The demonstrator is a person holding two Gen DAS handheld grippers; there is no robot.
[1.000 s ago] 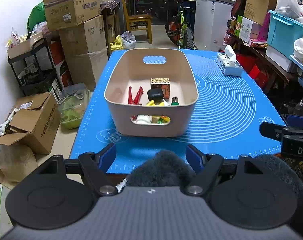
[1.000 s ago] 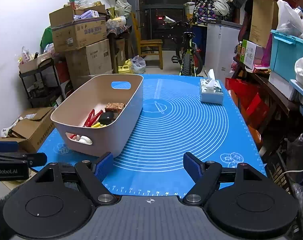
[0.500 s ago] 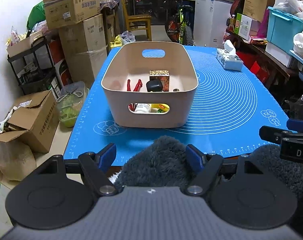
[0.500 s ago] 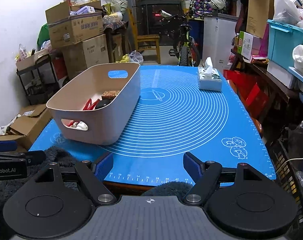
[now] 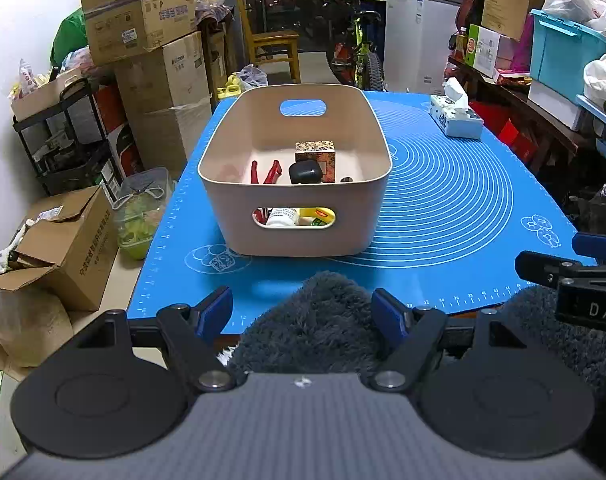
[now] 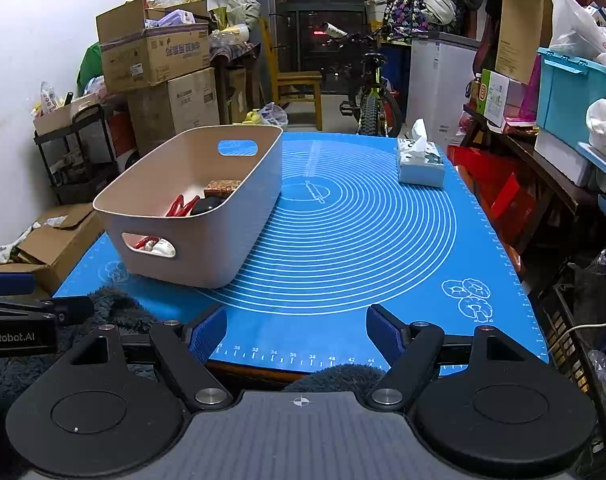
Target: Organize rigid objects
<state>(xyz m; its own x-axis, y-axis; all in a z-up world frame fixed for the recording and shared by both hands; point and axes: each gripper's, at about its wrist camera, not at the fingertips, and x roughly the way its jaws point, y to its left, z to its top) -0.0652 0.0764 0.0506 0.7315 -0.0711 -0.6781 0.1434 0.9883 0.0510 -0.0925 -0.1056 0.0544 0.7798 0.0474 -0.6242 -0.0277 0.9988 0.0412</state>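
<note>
A beige plastic basket (image 5: 231,148) (image 6: 223,236) stands on the left half of the blue mat (image 5: 443,200) (image 6: 363,232). Inside lie red pliers (image 5: 265,172) (image 6: 181,205), a black rounded object (image 5: 305,172), a brown patterned box (image 5: 315,153) (image 6: 222,187), and a white bottle (image 5: 281,217) seen through the near handle hole. My left gripper (image 5: 303,310) is open and empty at the table's near edge, in front of the basket. My right gripper (image 6: 297,330) is open and empty at the near edge, right of the basket.
A tissue box (image 5: 457,118) (image 6: 419,164) stands at the mat's far right. Cardboard boxes (image 5: 59,240) and a shelf stand left of the table, storage bins (image 6: 575,100) on the right. A dark fuzzy cloth (image 5: 323,320) lies below the near edge.
Both grippers have pulled back and away from the basket toward the table's near edge. The basket and its contents have not moved.
</note>
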